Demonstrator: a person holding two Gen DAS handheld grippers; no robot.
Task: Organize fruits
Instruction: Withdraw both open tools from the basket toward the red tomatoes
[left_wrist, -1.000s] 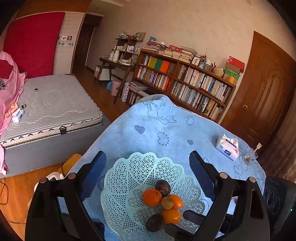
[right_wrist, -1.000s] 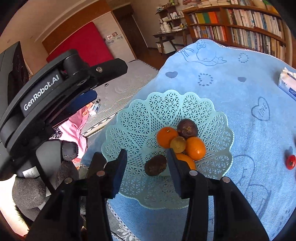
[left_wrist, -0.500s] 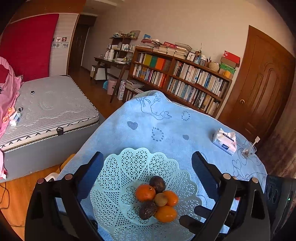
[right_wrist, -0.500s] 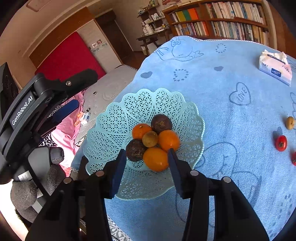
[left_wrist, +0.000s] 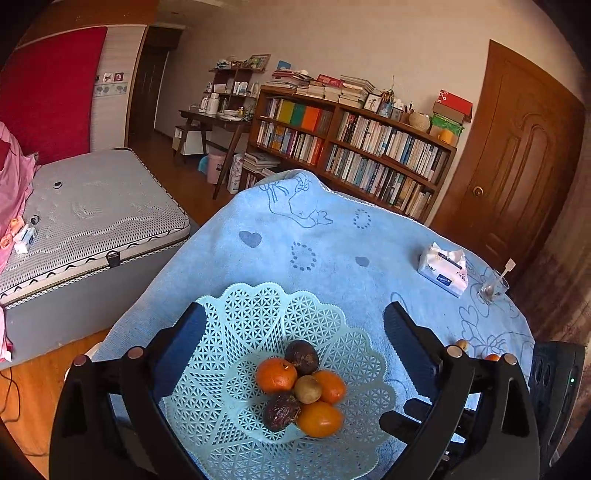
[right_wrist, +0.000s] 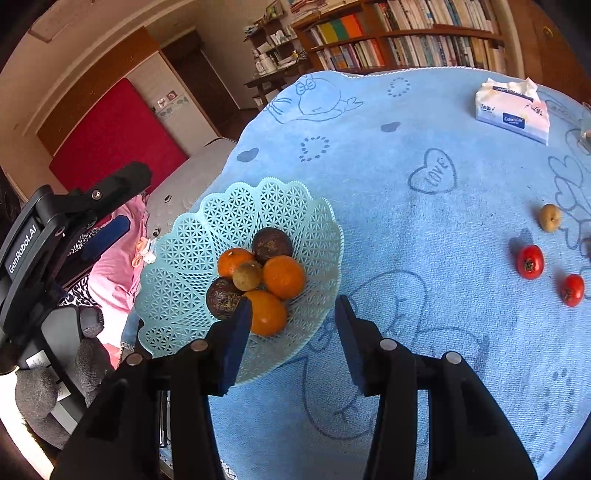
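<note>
The right gripper (right_wrist: 291, 314) hangs with jaws spread and empty over the near rim of the lattice fruit basket (right_wrist: 207, 236). The left gripper (left_wrist: 295, 325), also spread wide and empty, frames the same basket. Inside it lie three oranges (right_wrist: 283, 277), two dark passion fruits (right_wrist: 272, 245) and a small brown fruit (right_wrist: 248, 275). Well right of the right gripper, two red tomatoes (right_wrist: 530, 261) lie on the blue-clothed surface (right_wrist: 424, 229).

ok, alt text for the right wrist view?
Open right claw hangs over the near rim of a mint lattice basket holding six fruits, on a blue towel; two tomatoes and a small brown fruit lie loose at right.
</note>
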